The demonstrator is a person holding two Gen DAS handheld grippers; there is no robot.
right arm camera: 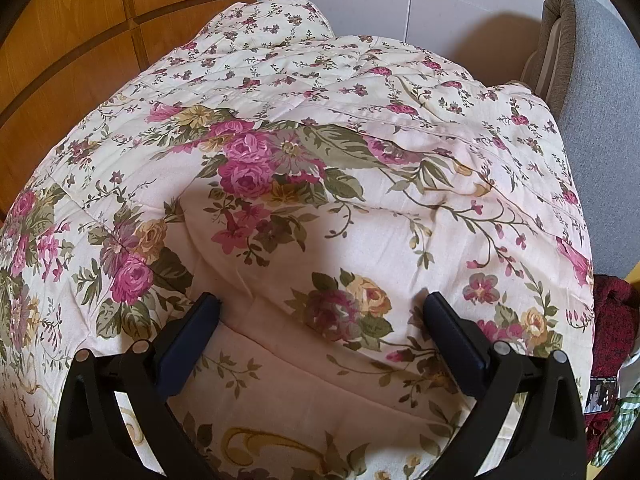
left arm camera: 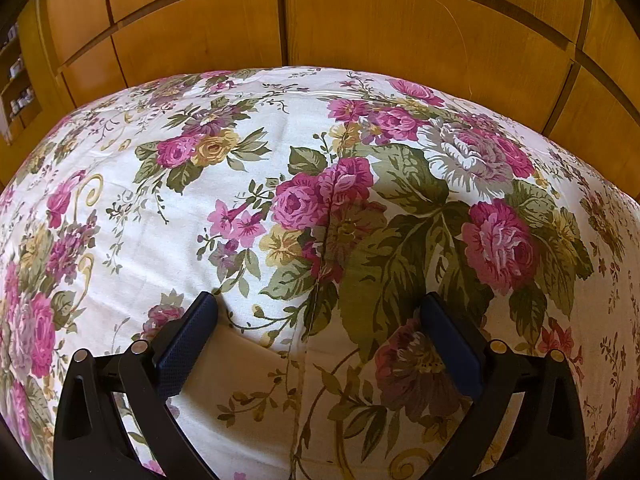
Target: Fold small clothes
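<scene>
My left gripper (left arm camera: 319,302) is open just above a floral bedspread (left arm camera: 280,168), with nothing between its blue-padded fingers (left arm camera: 188,340). My right gripper (right arm camera: 320,302) is open too, hovering over the same flowered cover (right arm camera: 304,220) with nothing in it. At the far right edge of the right wrist view lies a heap of clothes: a dark red knitted piece (right arm camera: 612,320) and a green checked piece (right arm camera: 618,432). They sit off the bed's right side, well to the right of the right gripper. No garment shows in the left wrist view.
Wooden wardrobe doors (left arm camera: 360,32) stand behind the bed. A shelf with small items (left arm camera: 16,80) is at far left. In the right wrist view a quilted small-flower blanket (right arm camera: 320,68) covers the bed's far end, and a grey upholstered chair (right arm camera: 600,100) stands at right beside a white wall (right arm camera: 400,0).
</scene>
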